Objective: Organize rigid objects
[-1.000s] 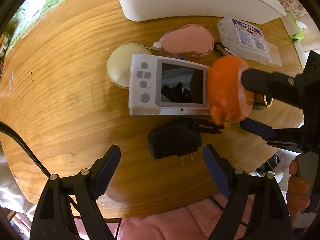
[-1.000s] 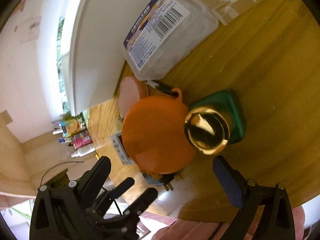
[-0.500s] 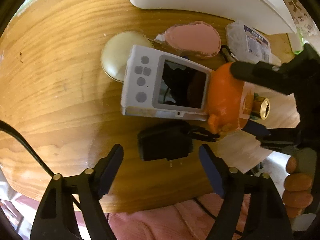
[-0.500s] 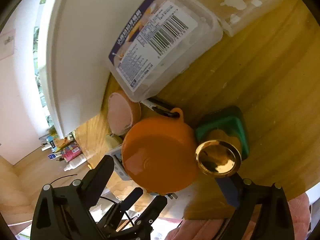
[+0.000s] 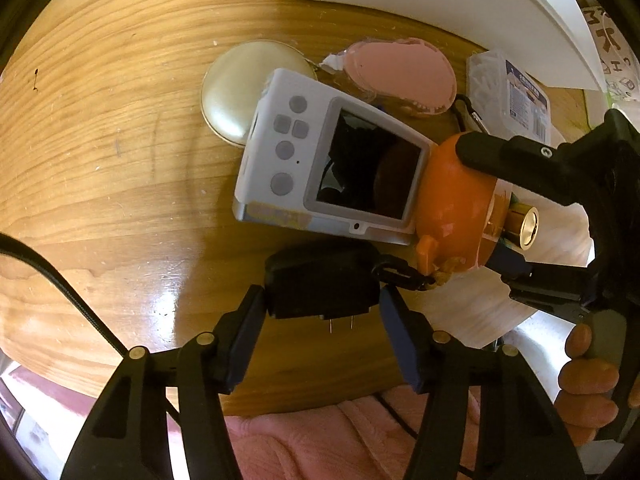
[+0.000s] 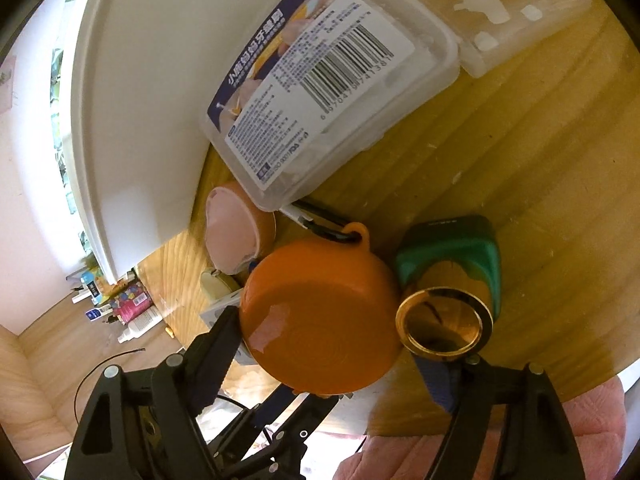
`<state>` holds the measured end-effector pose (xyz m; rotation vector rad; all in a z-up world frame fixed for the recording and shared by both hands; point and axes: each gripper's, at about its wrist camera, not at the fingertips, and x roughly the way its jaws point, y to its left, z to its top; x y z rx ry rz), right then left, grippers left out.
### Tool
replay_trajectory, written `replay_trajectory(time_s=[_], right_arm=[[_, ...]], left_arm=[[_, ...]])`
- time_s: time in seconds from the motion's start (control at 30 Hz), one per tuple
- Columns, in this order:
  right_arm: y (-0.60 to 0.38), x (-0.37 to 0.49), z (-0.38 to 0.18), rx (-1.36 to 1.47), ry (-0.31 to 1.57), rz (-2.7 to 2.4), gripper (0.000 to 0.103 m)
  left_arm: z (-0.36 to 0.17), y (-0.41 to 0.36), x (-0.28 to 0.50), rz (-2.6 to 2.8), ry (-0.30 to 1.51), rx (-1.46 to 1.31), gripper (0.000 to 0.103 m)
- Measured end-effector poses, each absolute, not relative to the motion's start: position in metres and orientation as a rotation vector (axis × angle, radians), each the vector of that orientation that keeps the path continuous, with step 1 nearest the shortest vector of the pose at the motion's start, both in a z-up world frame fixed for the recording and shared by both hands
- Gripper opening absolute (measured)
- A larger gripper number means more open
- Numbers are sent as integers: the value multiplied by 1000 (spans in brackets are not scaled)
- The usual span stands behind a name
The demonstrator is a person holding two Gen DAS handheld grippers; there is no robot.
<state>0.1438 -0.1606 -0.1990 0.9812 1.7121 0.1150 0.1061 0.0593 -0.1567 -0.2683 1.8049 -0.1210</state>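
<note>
We're straddling the black charger (image 5: 322, 283) with our open left tool (image 5: 322, 322); right tool (image 6: 332, 354) open around orange case (image 6: 320, 320). Squeeze squarely.

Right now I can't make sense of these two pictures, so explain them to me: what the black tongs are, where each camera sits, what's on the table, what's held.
No robot here: a person holds a two-finger claw in each hand, each with a fisheye camera looking along its fingers.

The left view shows the left claw open around a black charger, fingers at its sides. Behind lie a white camera, a round compact and a pink case on the wooden table.

The right view shows the right claw closing around an orange pouch, next to a gold-capped bottle and a labelled clear box.
</note>
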Motion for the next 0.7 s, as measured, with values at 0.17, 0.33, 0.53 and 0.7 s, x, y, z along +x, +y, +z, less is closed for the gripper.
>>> replay_trajectory(time_s=[0.17,0.33,0.53,0.7], right_arm=[[-163,144,-200,981,1713,126,81],[-168,142,-201,992,1710,135,81],[-168,131,-202,993,1703,136,81],[-173,118,-204,1023,1690,120,81]], left_arm=[[-154,60,105,-126,1777,-327,42],[-155,67,105,-126,1781,-417,33],[-156,80,103,-125,1778,-476,28],[-156,93,98,-119,1773,-517,18]])
